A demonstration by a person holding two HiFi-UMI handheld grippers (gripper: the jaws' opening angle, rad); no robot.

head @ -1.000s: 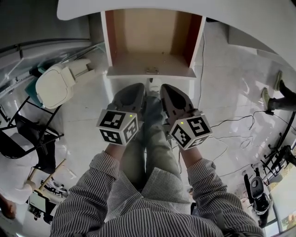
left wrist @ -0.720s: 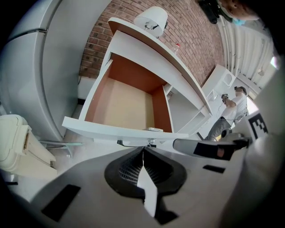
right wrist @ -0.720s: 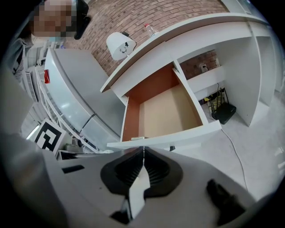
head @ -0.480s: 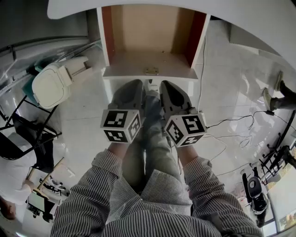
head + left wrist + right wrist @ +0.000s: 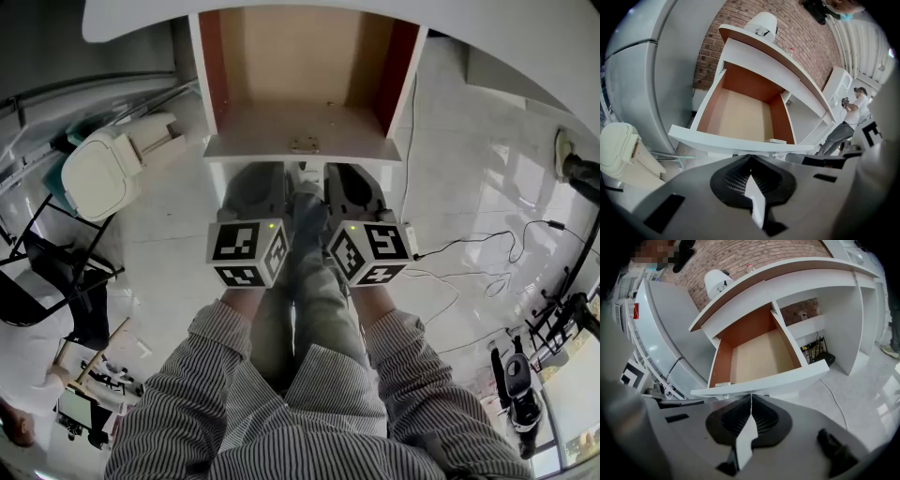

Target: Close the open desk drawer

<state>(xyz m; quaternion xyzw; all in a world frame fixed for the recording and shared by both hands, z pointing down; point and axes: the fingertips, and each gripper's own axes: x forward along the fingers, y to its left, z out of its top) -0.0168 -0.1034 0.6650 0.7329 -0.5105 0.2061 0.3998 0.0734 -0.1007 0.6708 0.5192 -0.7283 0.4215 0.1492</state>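
We hold the left gripper (image 5: 255,187) and the right gripper (image 5: 354,187) side by side, each with its jaws pressed together on nothing. The drawer (image 5: 246,150) stands pulled out from under the desk (image 5: 525,37). Its white front panel lies just ahead of both tips; we cannot tell whether they touch.

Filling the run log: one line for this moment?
phase: pre-push | drawer: open, empty | left gripper: shut, empty, at drawer front | right gripper: shut, empty, at drawer front

Striped shirt sleeves (image 5: 187,394); blue-grey jeans (image 5: 314,281)
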